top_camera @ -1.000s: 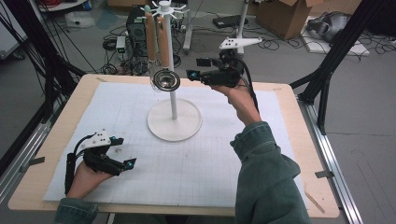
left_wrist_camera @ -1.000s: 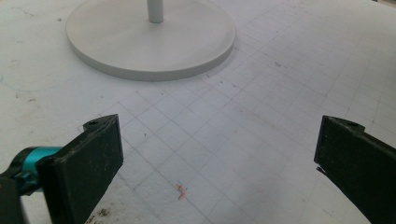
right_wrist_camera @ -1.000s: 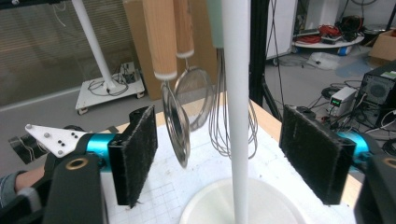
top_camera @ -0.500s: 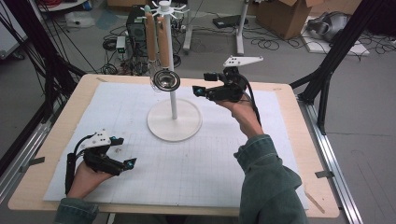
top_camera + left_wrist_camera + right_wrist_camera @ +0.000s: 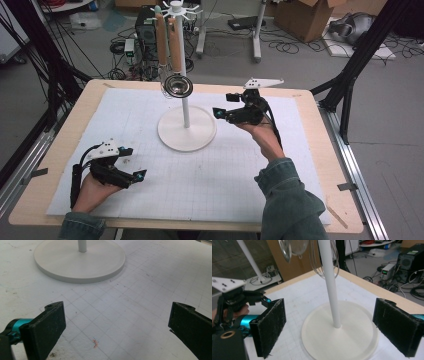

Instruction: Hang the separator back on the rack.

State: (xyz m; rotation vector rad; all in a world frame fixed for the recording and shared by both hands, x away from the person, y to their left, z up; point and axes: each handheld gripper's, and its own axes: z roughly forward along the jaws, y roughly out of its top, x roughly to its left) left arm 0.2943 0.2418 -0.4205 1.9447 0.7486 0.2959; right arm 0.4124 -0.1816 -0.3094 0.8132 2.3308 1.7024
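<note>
A white stand with a round base (image 5: 186, 131) and a thin pole (image 5: 184, 102) rises mid-table. From its top hang wooden-handled utensils (image 5: 168, 42), among them a small metal strainer (image 5: 179, 86). My right gripper (image 5: 223, 105) hovers just right of the pole, open and empty, pointing at it. In the right gripper view its jaws (image 5: 329, 327) flank the pole (image 5: 329, 282) and base (image 5: 342, 337), with the strainer (image 5: 294, 247) and a wire whisk (image 5: 324, 262) overhead. My left gripper (image 5: 132, 162) rests open on the mat at front left; its jaws (image 5: 115, 325) face the base (image 5: 80, 261).
A white gridded mat (image 5: 250, 170) covers most of the wooden table (image 5: 65, 145). Black frame posts (image 5: 350, 75) stand at the sides. Cables, a computer case (image 5: 147, 27) and cardboard boxes (image 5: 300, 15) lie on the floor behind. The other gripper (image 5: 237, 300) shows far off in the right gripper view.
My right gripper has drawn back from beside the strainer, moving right, lower and toward the person. The left gripper has stayed put.
</note>
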